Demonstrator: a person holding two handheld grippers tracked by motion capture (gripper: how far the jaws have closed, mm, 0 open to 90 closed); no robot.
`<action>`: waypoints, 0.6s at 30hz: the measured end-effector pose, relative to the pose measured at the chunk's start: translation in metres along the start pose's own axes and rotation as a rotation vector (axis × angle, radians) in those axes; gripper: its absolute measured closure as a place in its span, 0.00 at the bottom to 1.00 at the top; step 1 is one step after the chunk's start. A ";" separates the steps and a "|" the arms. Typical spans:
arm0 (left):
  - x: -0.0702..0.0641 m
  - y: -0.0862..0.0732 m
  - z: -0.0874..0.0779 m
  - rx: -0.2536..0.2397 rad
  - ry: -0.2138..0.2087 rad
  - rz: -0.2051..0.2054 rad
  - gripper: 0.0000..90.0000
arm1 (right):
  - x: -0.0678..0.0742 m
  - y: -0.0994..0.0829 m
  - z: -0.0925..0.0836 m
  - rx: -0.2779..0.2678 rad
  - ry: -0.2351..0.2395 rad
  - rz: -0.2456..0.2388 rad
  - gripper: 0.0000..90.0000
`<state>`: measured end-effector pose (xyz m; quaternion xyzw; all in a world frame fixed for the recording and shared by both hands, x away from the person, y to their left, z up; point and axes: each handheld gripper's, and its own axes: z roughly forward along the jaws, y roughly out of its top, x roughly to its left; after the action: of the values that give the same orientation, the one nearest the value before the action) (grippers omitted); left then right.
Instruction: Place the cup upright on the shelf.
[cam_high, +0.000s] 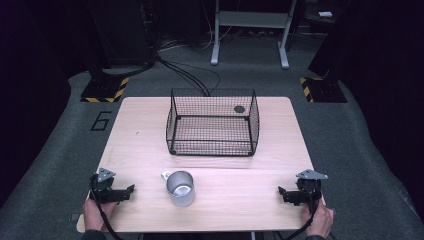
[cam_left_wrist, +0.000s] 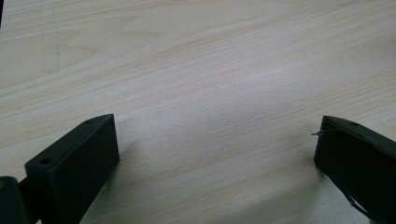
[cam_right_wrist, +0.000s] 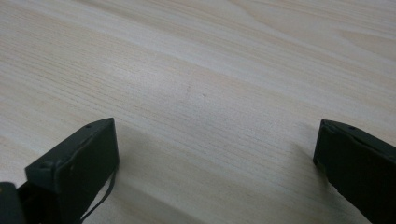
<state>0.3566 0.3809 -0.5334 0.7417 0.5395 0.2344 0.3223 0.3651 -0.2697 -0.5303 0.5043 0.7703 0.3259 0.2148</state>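
Metal mug (cam_high: 180, 188) before wire-mesh basket (cam_high: 212, 122), pale woodgrain table (cam_high: 145, 145); both grippers' jaws wide.

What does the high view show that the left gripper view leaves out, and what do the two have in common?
High view alone: a wire basket, a metal mug standing nearer the person, the right gripper and both hands. Left gripper view alone: close wood grain between that gripper's two black jaws, wide apart. Shared: the wooden table and the left gripper, open.

Mug (cam_high: 180, 188) at table (cam_high: 145, 145) front centre, basket (cam_high: 212, 122) behind it, grippers at front corners
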 end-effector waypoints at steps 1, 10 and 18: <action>0.000 0.000 0.000 0.001 0.000 0.000 0.00 | 0.000 0.000 0.000 0.001 0.000 0.000 0.00; 0.000 0.000 0.000 0.001 0.003 0.002 0.00 | -0.004 0.005 0.005 0.000 0.044 -0.048 0.00; 0.002 0.001 0.000 0.009 0.003 -0.003 0.00 | -0.006 0.006 0.006 -0.001 0.070 -0.067 0.00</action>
<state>0.3577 0.3823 -0.5325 0.7420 0.5421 0.2324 0.3185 0.3756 -0.2714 -0.5300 0.4664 0.7936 0.3363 0.1988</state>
